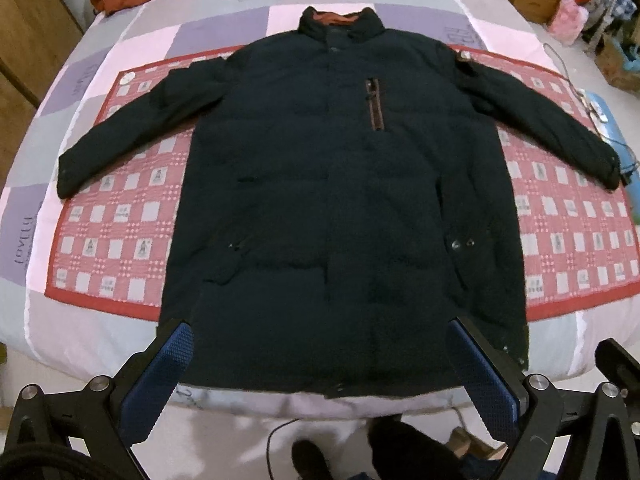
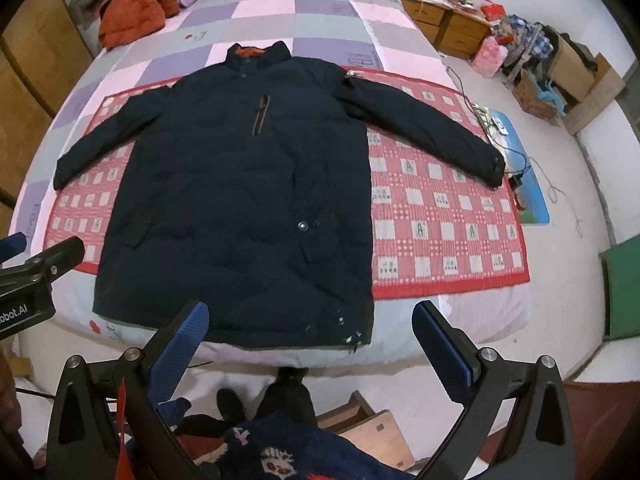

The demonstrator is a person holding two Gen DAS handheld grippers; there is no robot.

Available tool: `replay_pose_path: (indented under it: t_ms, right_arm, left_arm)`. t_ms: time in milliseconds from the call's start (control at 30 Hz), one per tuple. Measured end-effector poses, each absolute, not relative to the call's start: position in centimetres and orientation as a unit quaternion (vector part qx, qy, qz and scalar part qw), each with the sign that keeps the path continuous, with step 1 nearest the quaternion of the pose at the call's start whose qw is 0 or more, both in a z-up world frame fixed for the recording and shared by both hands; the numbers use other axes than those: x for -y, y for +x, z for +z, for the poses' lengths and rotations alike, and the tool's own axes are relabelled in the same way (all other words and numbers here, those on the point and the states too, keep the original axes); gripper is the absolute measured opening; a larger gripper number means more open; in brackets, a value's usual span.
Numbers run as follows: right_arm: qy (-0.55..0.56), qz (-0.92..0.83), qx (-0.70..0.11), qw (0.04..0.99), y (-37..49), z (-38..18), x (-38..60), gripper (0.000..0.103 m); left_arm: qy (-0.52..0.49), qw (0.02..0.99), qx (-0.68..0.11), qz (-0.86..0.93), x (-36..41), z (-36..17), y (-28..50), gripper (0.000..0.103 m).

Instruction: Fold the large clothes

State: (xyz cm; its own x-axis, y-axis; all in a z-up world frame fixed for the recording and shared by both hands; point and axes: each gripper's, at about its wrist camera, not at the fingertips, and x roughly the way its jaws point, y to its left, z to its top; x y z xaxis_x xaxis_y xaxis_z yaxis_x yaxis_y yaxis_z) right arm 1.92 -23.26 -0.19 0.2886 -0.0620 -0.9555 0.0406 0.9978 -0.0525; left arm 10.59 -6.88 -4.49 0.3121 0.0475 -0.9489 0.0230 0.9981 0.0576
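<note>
A dark navy padded jacket (image 1: 328,184) lies flat and face up on the bed, collar far, hem near, both sleeves spread out to the sides. The same jacket (image 2: 240,200) fills the left half of the right wrist view. My left gripper (image 1: 320,344) hangs open above the hem, blue pads wide apart, nothing between them. My right gripper (image 2: 312,320) is also open, held off the bed's near edge by the jacket's right hem corner. The left gripper's body (image 2: 36,276) shows at the left edge of the right wrist view.
A red checked mat (image 2: 440,216) lies under the jacket on a purple, pink and grey quilt (image 1: 224,28). An orange jacket (image 2: 136,8) sits at the bed's far left. Cables and a blue pad (image 2: 524,176) lie on the floor to the right. A person's feet (image 2: 280,396) stand below.
</note>
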Motion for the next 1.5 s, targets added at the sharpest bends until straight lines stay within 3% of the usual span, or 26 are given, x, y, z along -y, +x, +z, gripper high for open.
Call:
replay_pose_path:
  t_ms: [500, 800, 1067, 1367, 1500]
  right_arm:
    - [-0.013, 0.005, -0.563, 0.827, 8.7, -4.4, 28.7, 0.103]
    - [-0.03, -0.012, -0.564, 0.825, 14.9, -15.4, 33.8, 0.103]
    - [0.04, -0.047, -0.575, 0.816, 22.1, -26.8, 37.7, 0.103]
    - [0.044, -0.033, -0.56, 0.826, 25.6, -31.6, 37.2, 0.103]
    - [0.044, -0.028, -0.557, 0.829, 26.5, -32.5, 36.6, 0.103]
  left_arm:
    - [0.021, 0.808, -0.587, 0.051, 6.5, -9.1, 16.2, 0.103]
    - [0.026, 0.818, -0.567, 0.089, -2.8, -19.3, 22.9, 0.103]
    - [0.02, 0.827, -0.551, 0.113, -13.3, -28.0, 30.4, 0.103]
    - [-0.017, 0.808, -0.581, 0.095, -20.8, -34.7, 37.4, 0.103]
    - [-0.039, 0.799, -0.6, 0.02, -19.5, -36.4, 38.7, 0.093]
